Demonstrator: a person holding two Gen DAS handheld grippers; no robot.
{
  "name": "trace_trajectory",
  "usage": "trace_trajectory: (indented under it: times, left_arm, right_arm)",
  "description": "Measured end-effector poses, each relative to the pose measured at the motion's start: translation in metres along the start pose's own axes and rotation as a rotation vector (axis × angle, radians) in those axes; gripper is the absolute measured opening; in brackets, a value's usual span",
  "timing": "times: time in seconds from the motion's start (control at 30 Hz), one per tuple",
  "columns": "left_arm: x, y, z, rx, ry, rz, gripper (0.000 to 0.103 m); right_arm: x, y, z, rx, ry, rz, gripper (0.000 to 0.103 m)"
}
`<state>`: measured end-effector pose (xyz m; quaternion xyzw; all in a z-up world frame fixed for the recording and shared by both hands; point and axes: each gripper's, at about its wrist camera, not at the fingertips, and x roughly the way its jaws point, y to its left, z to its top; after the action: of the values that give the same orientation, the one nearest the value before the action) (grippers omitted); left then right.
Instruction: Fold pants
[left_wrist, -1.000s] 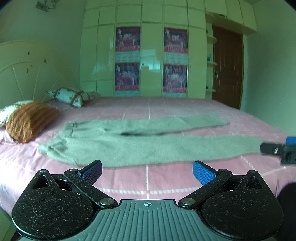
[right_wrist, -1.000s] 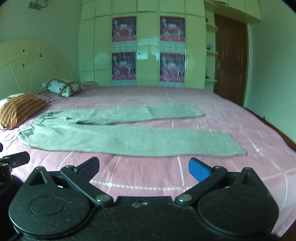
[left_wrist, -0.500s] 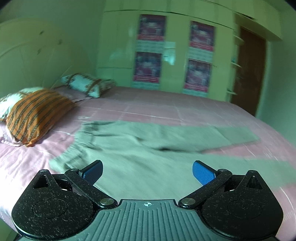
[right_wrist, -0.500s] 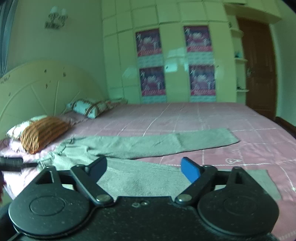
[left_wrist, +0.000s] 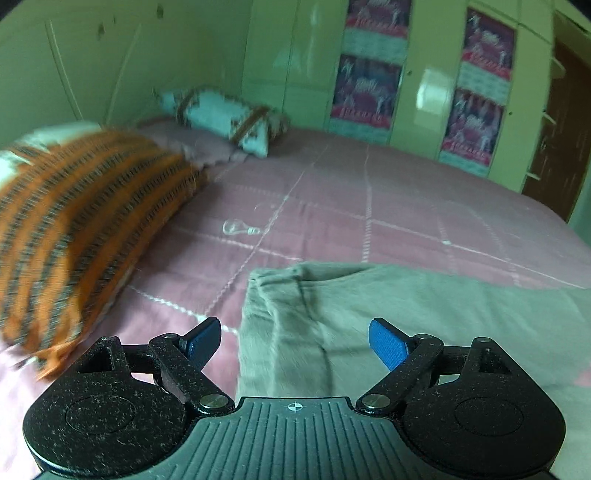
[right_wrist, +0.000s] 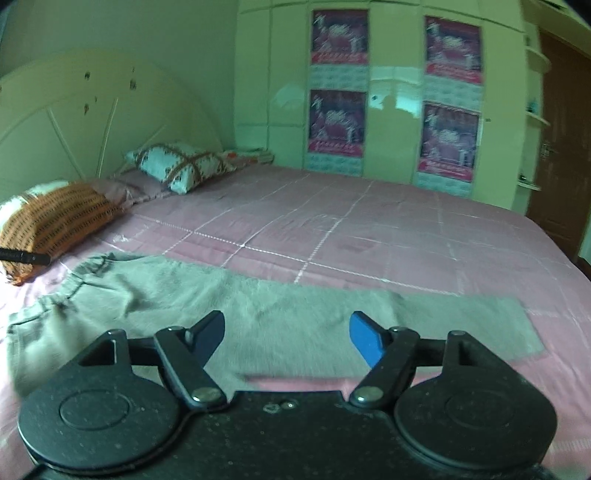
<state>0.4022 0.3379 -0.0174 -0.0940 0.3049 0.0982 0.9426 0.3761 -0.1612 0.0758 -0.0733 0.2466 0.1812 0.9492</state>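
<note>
Grey pants (left_wrist: 406, 302) lie flat on the pink bedspread (left_wrist: 369, 206), waistband toward the pillows. My left gripper (left_wrist: 295, 343) hovers just above the waistband corner. Its jaws are closing, the cloth shows below the gap, and the blue pads (left_wrist: 388, 345) do not press on it. In the right wrist view the pants (right_wrist: 258, 295) stretch from the waist at the left to a leg end at the right. My right gripper (right_wrist: 287, 336) hangs over the middle of the pants, jaws closing, nothing pinched. The left gripper's tip (right_wrist: 22, 256) pokes in at the left edge.
An orange striped pillow (left_wrist: 74, 221) lies close on the left of the waistband, with a patterned pillow (left_wrist: 221, 114) behind it by the cream headboard (right_wrist: 92, 110). A wardrobe with posters (right_wrist: 450, 110) lines the far wall, and a brown door (right_wrist: 565, 129) is at the right.
Both grippers have swung left toward the headboard end and come in low over the pants. Each pair of jaws has narrowed. The pants lie where they were.
</note>
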Motion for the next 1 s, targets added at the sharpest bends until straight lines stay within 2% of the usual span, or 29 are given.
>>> trace_trajectory:
  times: [0.07,0.17,0.27,0.3,0.43,0.5,0.57,0.7,0.77,0.83,0.9,1.0]
  left_arm:
    - [0.036,0.004,0.008,0.000,0.034,-0.018,0.087]
    - [0.080,0.006,0.016,0.017,0.093,-0.039,0.085]
    - [0.113,0.005,0.021,0.069,0.151,-0.045,0.076]
    - [0.123,0.003,0.021,0.084,0.166,-0.044,0.073]
    - [0.144,0.004,0.023,0.070,0.201,-0.080,0.073]
    - [0.149,0.006,0.028,0.075,0.202,-0.096,0.073]
    - [0.153,0.009,0.034,0.083,0.201,-0.114,0.072]
    - [0.167,0.007,0.032,0.137,0.191,-0.118,0.072]
    - [0.166,0.004,0.032,0.148,0.177,-0.130,0.058]
    - [0.164,0.006,0.036,0.136,0.168,-0.167,0.033]
    - [0.155,0.000,0.038,0.163,0.142,-0.180,0.029]
    - [0.135,0.001,0.041,0.162,0.076,-0.206,0.028]
  right_arm:
    - [0.038,-0.002,0.013,-0.012,0.035,0.017,0.061]
    - [0.095,0.001,0.028,-0.096,0.077,0.040,0.051]
    - [0.150,0.006,0.035,-0.179,0.121,0.074,0.045]
    - [0.171,0.008,0.035,-0.205,0.145,0.079,0.042]
    - [0.232,0.009,0.029,-0.270,0.232,0.081,0.032]
    - [0.250,0.006,0.025,-0.322,0.264,0.082,0.029]
    - [0.260,0.001,0.024,-0.367,0.280,0.078,0.028]
    - [0.273,-0.013,0.022,-0.394,0.311,0.142,0.039]
    - [0.274,-0.016,0.022,-0.367,0.334,0.185,0.029]
    - [0.271,-0.008,0.025,-0.394,0.356,0.191,0.001]
    - [0.265,0.001,0.028,-0.444,0.358,0.163,0.000]
    - [0.234,-0.004,0.043,-0.402,0.293,0.153,0.000]
